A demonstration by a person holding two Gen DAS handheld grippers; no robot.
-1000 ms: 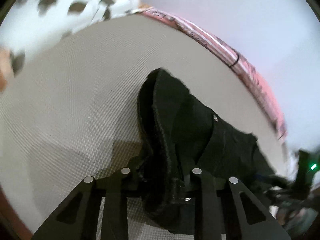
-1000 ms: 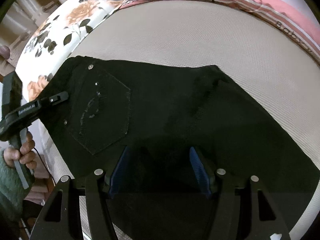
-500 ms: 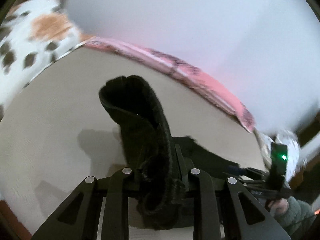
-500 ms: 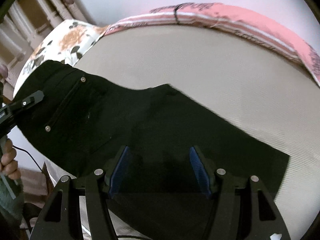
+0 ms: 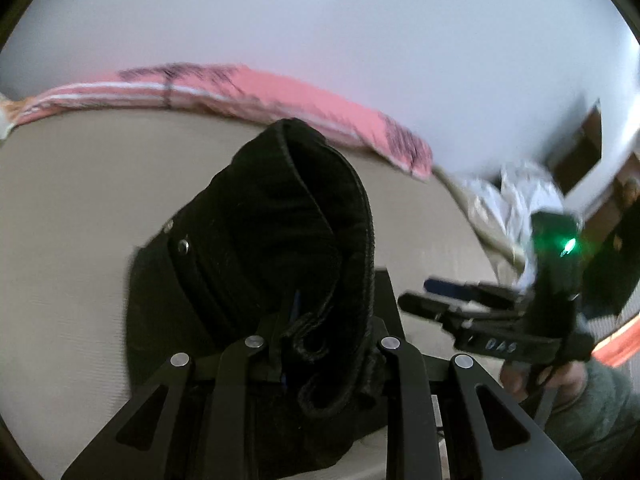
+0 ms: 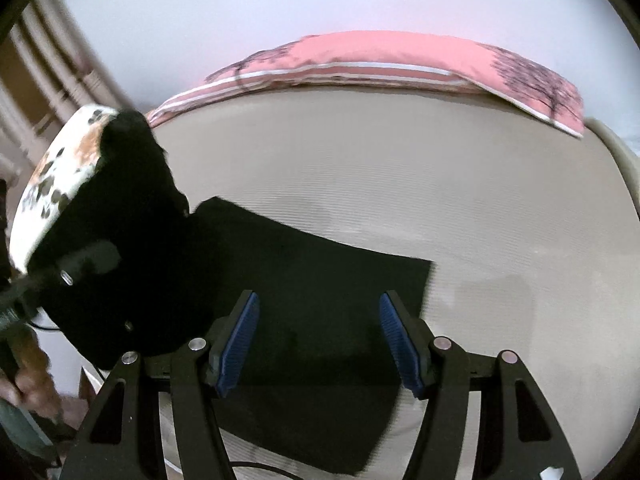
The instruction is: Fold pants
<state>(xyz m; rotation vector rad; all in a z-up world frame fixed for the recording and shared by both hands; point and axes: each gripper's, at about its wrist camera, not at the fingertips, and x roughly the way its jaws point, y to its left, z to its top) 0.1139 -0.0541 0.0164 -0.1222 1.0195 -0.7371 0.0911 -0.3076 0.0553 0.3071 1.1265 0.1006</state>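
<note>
On the bed, covered in a beige textured sheet, black pants lie partly flat and partly lifted. Seen from the left wrist camera, the left gripper has its jaws drawn narrow and clamped on a bunched, thick hem or band of the pants, which rises from the jaws in a tall curled fold with a stitched edge and a small metal rivet showing on its left side. Seen from the right wrist camera, the right gripper hangs over the flat part of the garment with its blue pads standing moderately apart and nothing pressed between them; the dark cloth spreads beneath and past them toward a straight edge on the right. At the left of that view the raised portion of the pants hangs from the other gripper, in front of a floral pillow. A pink striped pillow lies along the far edge of the bed against a pale wall. In the left wrist view the right gripper appears at the right, blurred, with a green light glowing on its body, held by a hand in a grey-green sleeve.
</note>
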